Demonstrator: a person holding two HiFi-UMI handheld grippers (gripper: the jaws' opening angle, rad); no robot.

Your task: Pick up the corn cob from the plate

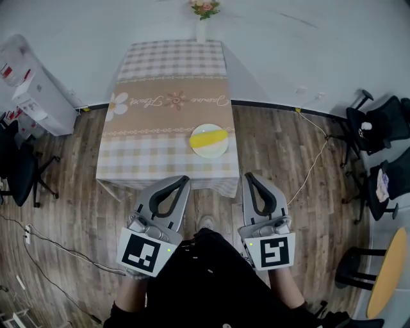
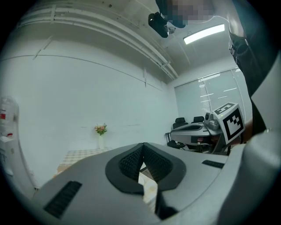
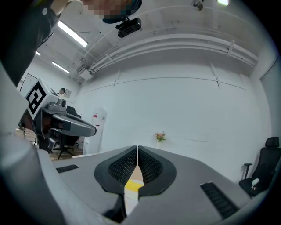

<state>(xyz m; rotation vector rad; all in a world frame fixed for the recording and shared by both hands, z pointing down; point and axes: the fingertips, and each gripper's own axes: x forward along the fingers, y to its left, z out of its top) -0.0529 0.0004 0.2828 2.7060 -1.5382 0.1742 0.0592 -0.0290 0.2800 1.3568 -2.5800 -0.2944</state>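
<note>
The corn (image 1: 209, 137) lies as a yellow bar across a pale plate (image 1: 204, 152) on the near right part of the bench (image 1: 166, 96). In the head view it is small and soft, so I cannot make out kernels or tell one end from the other.

My right claw (image 1: 248, 177) hangs short of the bench's near edge, well apart from the plate. Its jaws are pressed together with nothing between them. In the right gripper view the claw (image 3: 137, 148) fills the lower half. The corn (image 3: 133, 184) shows there only as a sliver of yellow through the slit below the pads, with a strip of white under it.

My left claw (image 1: 184, 182) sits beside the right one over the wooden floor (image 1: 77, 186), equally clamped tight and empty. In the left gripper view the claw (image 2: 143, 145) blocks most of the bench, and the slit shows only a scrap of pale cloth.

A vase (image 1: 204, 13) of flowers stands at the bench's far end, and its top is clipped by the frame in the head view. It is tiny in the left gripper view (image 2: 101, 132) and in the right gripper view (image 3: 160, 137).

Dark chairs (image 1: 378, 128) are cut off at the right edge. My own dark clothing hides the floor below the claws.
</note>
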